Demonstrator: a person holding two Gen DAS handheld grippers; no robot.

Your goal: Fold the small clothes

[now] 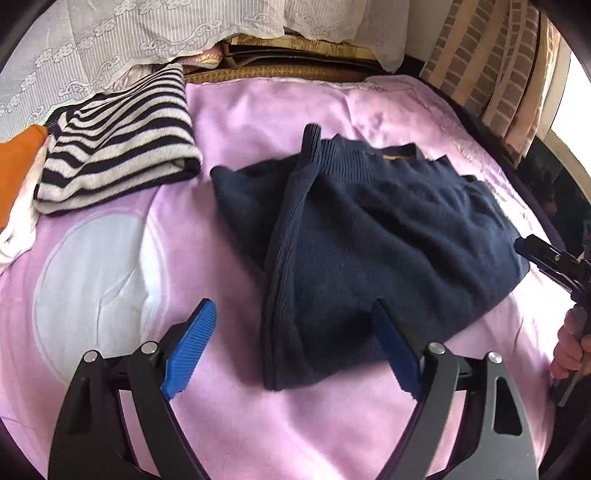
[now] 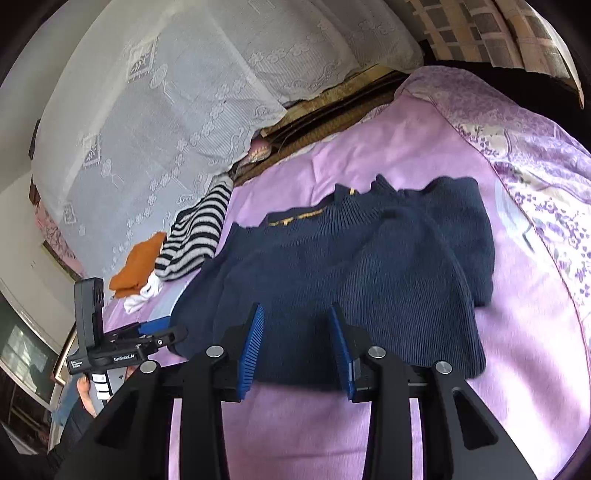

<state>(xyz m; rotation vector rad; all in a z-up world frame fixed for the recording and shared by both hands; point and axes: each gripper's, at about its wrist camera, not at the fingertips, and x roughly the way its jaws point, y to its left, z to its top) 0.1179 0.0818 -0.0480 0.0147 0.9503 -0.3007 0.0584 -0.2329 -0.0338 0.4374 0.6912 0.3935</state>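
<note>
Left wrist view. Nearest the lens: left gripper (image 1: 293, 343), black frame, blue ribbed fingers (image 1: 190, 350) spread wide and empty, straddling the near hem of the navy sweater (image 1: 369, 236) without pinching it. Navy sweater: ribbed knit, partly folded, one sleeve laid across the body, gold-trimmed collar toward the far side; lies in the middle of the bed on the pink blanket (image 1: 236, 424). Striped garment (image 1: 118, 136): black and white, folded, far left, apart from the sweater. Orange cloth (image 1: 16, 162) and white cloth (image 1: 18, 229): at the left edge, beside the striped piece. Right gripper (image 1: 554, 258): at the right edge, tip touching the sweater's side; finger spread cannot be told here. Lace curtain (image 1: 110, 33): along the far side of the bed.

Right wrist view. Nearest the lens: right gripper (image 2: 297, 350), blue fingers (image 2: 251, 354) parted, holding nothing, over the sweater's near edge. Navy sweater (image 2: 332, 266): centre of the pink blanket (image 2: 303, 435), collar away from the camera. Left gripper (image 2: 155, 332): low left, at the sweater's far corner, held by a hand (image 2: 86, 397). Striped garment (image 2: 195, 236), orange cloth (image 2: 138, 262), white cloth (image 2: 142, 295): grouped left, beyond the sweater. Floral purple quilt (image 2: 546, 192): right side of the bed.
</note>
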